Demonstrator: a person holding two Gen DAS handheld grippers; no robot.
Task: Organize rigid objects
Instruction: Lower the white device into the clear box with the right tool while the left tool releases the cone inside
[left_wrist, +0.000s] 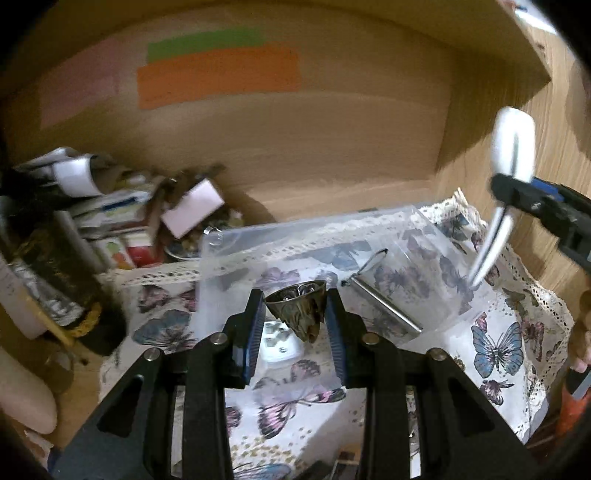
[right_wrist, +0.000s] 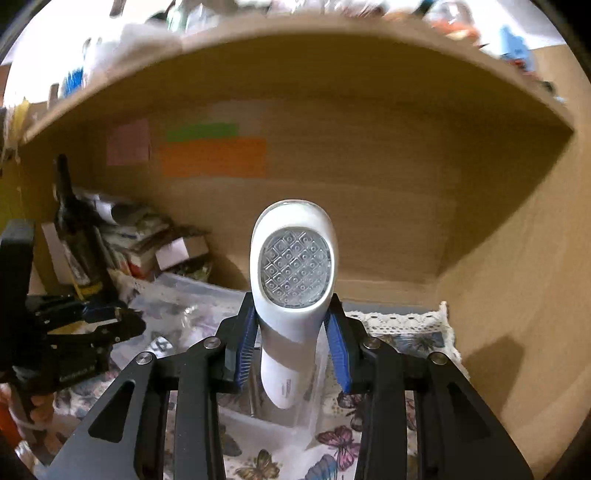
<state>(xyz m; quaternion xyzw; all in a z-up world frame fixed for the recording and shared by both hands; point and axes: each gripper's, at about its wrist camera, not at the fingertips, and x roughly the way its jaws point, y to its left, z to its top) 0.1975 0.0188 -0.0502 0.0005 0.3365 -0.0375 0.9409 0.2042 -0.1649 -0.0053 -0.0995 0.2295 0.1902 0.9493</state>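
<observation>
Gripping a small dark metal cup (left_wrist: 297, 308) above the clear plastic bin (left_wrist: 229, 251), the left gripper (left_wrist: 295, 321) clamps its sides, a metal clip tool (left_wrist: 384, 302) and white adapter (left_wrist: 277, 341) lying inside, right gripper (right_wrist: 291, 332) clasping a white handheld device (right_wrist: 293, 280) over the bin's right end, butterfly cloth (left_wrist: 495, 343) beneath

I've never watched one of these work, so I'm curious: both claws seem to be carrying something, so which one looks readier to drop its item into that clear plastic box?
Probably the left. The left gripper holds the small metal cup low, directly over the clear plastic box. The right gripper holds the white handheld device higher, near the box's right edge.
</observation>
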